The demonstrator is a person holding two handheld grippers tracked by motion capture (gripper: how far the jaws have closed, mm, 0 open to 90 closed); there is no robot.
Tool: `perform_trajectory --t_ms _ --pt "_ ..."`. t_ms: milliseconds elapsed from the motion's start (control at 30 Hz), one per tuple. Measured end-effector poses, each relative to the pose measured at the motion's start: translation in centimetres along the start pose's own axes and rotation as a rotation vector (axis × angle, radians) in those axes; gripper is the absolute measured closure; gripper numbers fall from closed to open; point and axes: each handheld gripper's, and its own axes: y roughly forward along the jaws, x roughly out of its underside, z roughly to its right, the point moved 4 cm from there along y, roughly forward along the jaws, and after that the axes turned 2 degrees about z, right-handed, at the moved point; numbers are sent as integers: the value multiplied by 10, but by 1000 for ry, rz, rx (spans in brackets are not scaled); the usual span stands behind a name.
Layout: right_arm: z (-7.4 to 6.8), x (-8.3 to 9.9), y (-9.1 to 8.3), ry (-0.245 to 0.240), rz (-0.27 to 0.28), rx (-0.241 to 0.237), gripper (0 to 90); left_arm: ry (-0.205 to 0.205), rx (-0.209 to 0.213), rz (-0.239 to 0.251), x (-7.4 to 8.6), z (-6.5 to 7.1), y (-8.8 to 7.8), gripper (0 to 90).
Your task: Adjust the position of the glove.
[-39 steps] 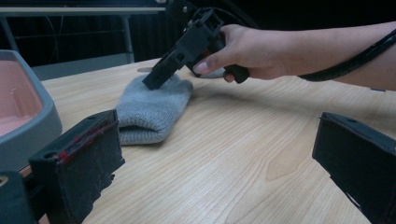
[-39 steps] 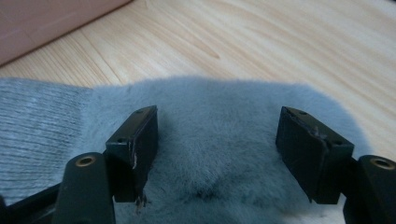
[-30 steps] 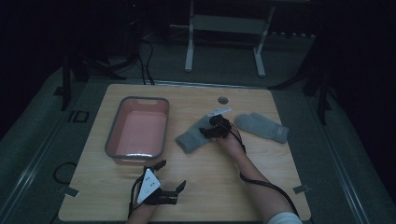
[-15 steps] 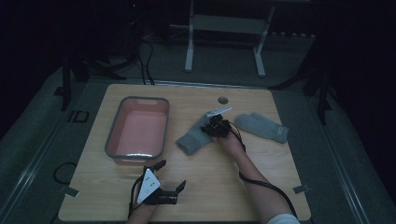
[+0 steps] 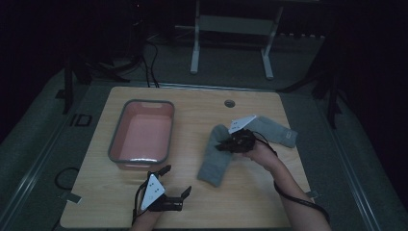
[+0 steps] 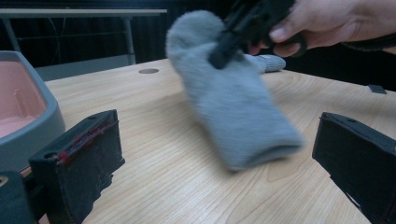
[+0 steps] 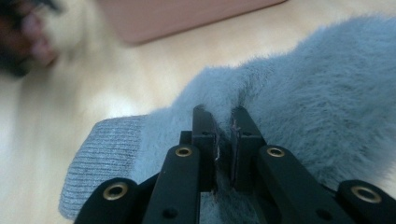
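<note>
Two grey socks on the wooden tabletop (image 5: 192, 106), both toward its right side. Right gripper (image 5: 226, 144) is clamped on the nearer grey sock (image 5: 214, 161); its jaws have just been closing and now pinch a fold of the fuzzy fabric between them, seen close up in the right gripper view, where the jaws stand almost together with the sock's pile bunched around them and its ribbed cuff lying to the lower left. In the high view this sock runs from mid-tabletop down toward the near edge, grip point at its far end. In the left gripper view the pinched end looks lifted, the sock hanging down at a slant with its lower end at or near the wood; blurred, contact unclear. Second grey sock (image 5: 274, 132) lies flat closer to the right edge, just behind the right hand (image 5: 260, 154), apart from the held one as far as can be told. Left gripper (image 5: 175, 180) sits near the front edge, jaws spread wide, nothing between them, just in front of the pink tub (image 5: 142, 137). Pink tub with grey rim stands on the left half of the tabletop, inside bare.
</note>
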Motion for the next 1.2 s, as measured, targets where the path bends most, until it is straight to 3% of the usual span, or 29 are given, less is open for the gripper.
perform_trajectory --t_ms 33,67,100,133,167,267,333,400,433,467,567,600,667,733,767,833,933,1100,1200 --pt "-3 8 -2 -46 -35 -35 833 1 0 0 0 0 0 18" --pt "-3 8 -2 -46 -35 -35 833 2 0 -1 0 0 0 18" --pt "-4 17 2 -78 -101 -30 831 2 0 0 0 0 0 18" --pt "-4 17 2 -78 -101 -30 831 0 0 -1 0 0 0 18" --pt "-1 26 9 -92 -156 -27 830 -3 0 0 0 0 0 18" --pt "4 33 16 -84 -193 -22 828 -7 -1 3 0 -1 0 18" --pt "8 36 19 -75 -193 -30 811 -4 1 3 0 0 0 18" --pt "12 35 20 -60 -185 -13 730 -2 1 2 0 0 0 20" --pt "13 34 21 -64 -179 -1 655 -3 2 3 0 0 0 25" --pt "15 32 21 -36 -172 18 510 -3 2 3 0 0 0 26" --pt "14 29 18 -22 -150 48 497 -3 -1 5 0 0 0 27" --pt "12 24 12 7 -106 76 504 -2 -2 5 0 0 0 27" --pt "10 23 10 16 -92 76 536 -2 -3 5 0 0 0 27" --pt "2 19 2 33 -65 129 690 -2 -5 6 0 0 0 27" --pt "-1 19 -1 45 -59 160 828 -2 -5 5 0 0 0 27" --pt "-6 21 -3 109 -42 199 898 -3 -8 5 0 0 0 27" --pt "-17 30 -5 170 -2 221 900 -5 -10 5 0 0 0 26" --pt "-41 46 -2 192 0 252 900 -7 -13 5 0 -1 0 27" --pt "-48 56 4 183 -30 237 900 -6 -14 4 0 0 0 27"
